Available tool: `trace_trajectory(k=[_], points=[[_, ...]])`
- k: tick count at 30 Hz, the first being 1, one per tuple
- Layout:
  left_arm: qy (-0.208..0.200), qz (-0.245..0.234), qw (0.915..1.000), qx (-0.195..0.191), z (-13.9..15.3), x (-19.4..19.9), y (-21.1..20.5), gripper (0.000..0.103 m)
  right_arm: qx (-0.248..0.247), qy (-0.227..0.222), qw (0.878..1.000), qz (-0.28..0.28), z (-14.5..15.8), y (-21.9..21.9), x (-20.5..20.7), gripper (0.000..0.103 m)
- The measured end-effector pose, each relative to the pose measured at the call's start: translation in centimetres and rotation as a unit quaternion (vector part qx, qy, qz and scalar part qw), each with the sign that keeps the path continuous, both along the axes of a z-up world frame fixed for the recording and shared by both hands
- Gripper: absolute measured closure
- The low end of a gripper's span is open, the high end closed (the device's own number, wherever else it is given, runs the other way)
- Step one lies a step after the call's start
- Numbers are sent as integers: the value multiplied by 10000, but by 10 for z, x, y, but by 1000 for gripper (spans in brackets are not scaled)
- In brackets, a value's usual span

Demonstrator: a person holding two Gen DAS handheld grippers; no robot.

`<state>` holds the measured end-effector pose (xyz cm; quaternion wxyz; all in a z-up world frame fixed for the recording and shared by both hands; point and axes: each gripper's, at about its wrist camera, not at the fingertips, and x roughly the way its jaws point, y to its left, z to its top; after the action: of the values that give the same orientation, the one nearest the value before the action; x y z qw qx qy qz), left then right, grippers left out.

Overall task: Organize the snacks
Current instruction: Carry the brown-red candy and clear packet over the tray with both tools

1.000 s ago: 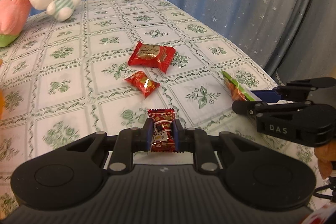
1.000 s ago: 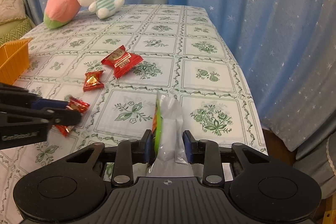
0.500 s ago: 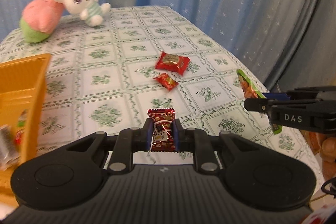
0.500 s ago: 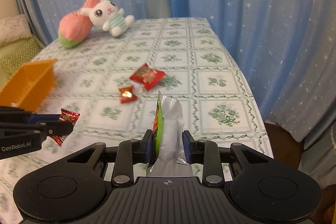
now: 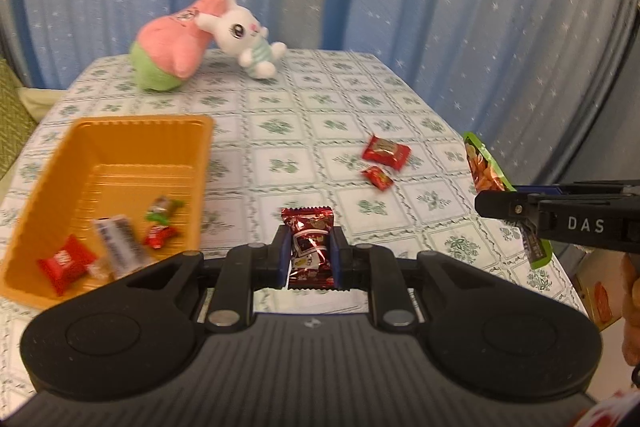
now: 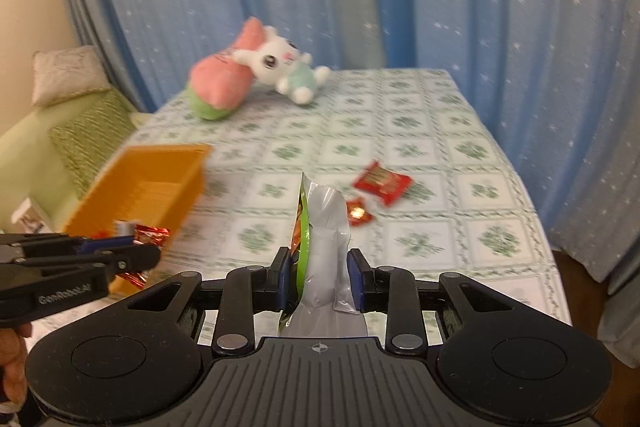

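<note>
My left gripper [image 5: 309, 255] is shut on a dark red candy packet [image 5: 310, 245] and holds it above the table, right of the orange tray [image 5: 120, 135]. The tray holds several wrapped snacks [image 5: 120, 249]. My right gripper [image 6: 320, 277] is shut on a green and silver snack pouch [image 6: 324, 251], also held in the air; the pouch also shows in the left wrist view [image 5: 486, 171]. A larger red packet [image 5: 386, 151] and a small red candy [image 5: 378, 179] lie on the tablecloth further right. The left gripper with its candy shows in the right wrist view [image 6: 132, 255].
A pink and green plush [image 5: 176, 43] and a white bunny plush [image 5: 244, 35] lie at the table's far end. Blue starred curtains hang behind and to the right. The table's right edge [image 6: 536, 227] drops off. A green sofa [image 6: 80, 143] stands left.
Both grippers have risen and pulled back with their snacks held. The views have swung left, so the orange tray has come fully into sight.
</note>
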<state>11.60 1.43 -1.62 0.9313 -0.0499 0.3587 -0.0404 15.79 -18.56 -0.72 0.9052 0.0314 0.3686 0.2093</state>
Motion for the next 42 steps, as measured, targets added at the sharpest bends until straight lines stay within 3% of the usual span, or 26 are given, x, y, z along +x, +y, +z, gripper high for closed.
trace_trajectory(k=[7,22,42], points=[[-104,229,9997,-29,15,-23,29,85,151,-61,9993,323,17,42,-23,73],[-156,688,9975,-17,27,-53,92,85,291,87,9961,832,16,115,-42,73],[-5,934,9956,94,16,-33,149,85,374,288,9927,1110,0,180,-19,73]])
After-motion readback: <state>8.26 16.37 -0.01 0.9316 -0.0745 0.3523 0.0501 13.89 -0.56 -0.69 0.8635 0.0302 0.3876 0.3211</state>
